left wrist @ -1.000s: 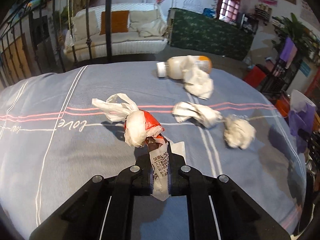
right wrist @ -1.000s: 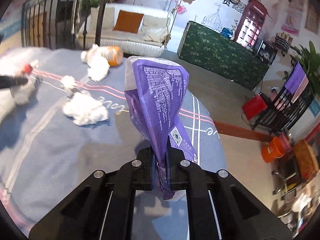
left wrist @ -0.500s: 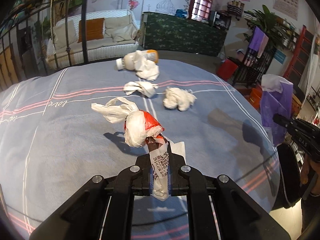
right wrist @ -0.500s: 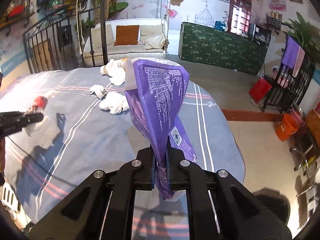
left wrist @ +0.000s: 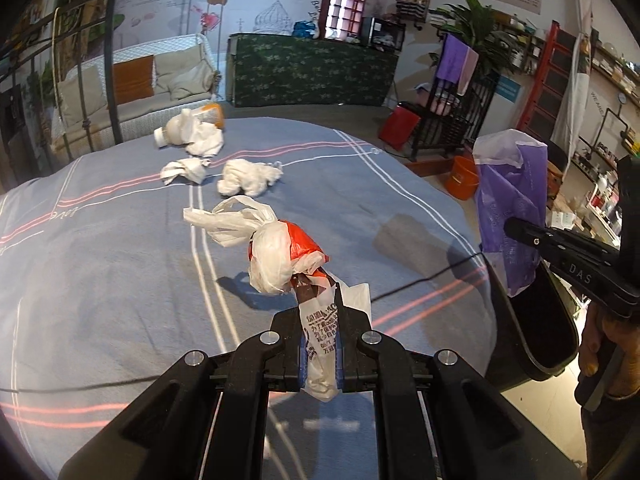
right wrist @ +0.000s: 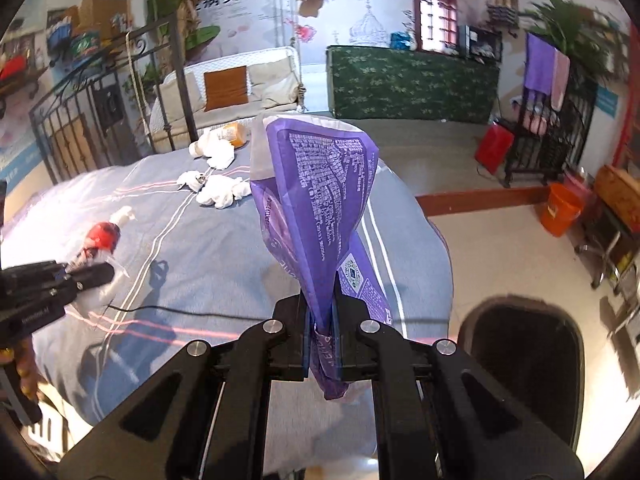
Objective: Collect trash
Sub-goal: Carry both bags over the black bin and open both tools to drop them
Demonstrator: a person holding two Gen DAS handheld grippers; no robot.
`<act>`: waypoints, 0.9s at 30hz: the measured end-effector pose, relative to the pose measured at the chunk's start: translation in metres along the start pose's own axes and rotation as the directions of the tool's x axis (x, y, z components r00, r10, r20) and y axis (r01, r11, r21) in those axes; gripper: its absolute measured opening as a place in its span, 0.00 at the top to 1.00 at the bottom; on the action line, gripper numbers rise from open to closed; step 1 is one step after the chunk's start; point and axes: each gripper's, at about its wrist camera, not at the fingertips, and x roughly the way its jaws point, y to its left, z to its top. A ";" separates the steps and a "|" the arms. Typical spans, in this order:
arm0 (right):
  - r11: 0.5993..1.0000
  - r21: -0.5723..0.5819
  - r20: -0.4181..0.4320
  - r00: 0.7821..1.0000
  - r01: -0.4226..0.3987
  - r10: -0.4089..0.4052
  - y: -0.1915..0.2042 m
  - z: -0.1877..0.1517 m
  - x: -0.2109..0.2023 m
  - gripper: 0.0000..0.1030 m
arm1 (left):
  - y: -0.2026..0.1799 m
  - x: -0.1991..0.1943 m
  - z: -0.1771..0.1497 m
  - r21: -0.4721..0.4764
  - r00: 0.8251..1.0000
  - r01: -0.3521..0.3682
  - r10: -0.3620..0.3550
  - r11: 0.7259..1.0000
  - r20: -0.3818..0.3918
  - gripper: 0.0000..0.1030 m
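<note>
My left gripper (left wrist: pixel 320 312) is shut on a white plastic bag knotted round something red (left wrist: pixel 280 256), held above the blue bedspread (left wrist: pixel 100 272). My right gripper (right wrist: pixel 320 304) is shut on a purple snack wrapper (right wrist: pixel 316 196), which stands up from the jaws. In the left wrist view that wrapper (left wrist: pixel 508 204) hangs at the right, over the black trash bin (left wrist: pixel 540 336). The right wrist view shows the bin (right wrist: pixel 520 356) low on the right, off the bed's edge. A crumpled tissue (left wrist: pixel 248 176), a smaller tissue (left wrist: pixel 184 170) and a bottle under a tissue (left wrist: pixel 192 128) lie far back on the bed.
A thin black cable (left wrist: pixel 420 280) runs across the bedspread. Beyond the bed are a white sofa (left wrist: pixel 160 80), a green-draped table (left wrist: pixel 312 72), a black metal rack (left wrist: pixel 452 108) and an orange bucket (left wrist: pixel 464 176). A hand (left wrist: pixel 608 344) holds the right gripper's handle.
Both grippers have swung toward the bed's right edge with their loads still held. The tissues and bottle have receded to the far left, and the black bin has come into view.
</note>
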 end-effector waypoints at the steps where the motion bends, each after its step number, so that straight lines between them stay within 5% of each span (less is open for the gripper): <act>1: 1.000 0.013 0.001 1.000 0.002 -0.002 -0.004 -0.004 -0.004 0.92 | -0.004 0.001 -0.001 0.008 1.000 0.005 -0.005 1.000 -0.001 0.91; 15: 0.987 0.149 0.017 0.998 0.055 -0.058 -0.042 -0.052 -0.052 0.92 | -0.058 0.004 -0.017 0.057 0.993 0.119 -0.119 0.991 -0.011 0.91; 27: 0.923 0.286 -0.094 0.966 0.258 -0.241 -0.121 -0.097 -0.067 0.92 | -0.113 0.017 -0.025 0.145 0.973 0.230 -0.224 0.962 -0.054 0.91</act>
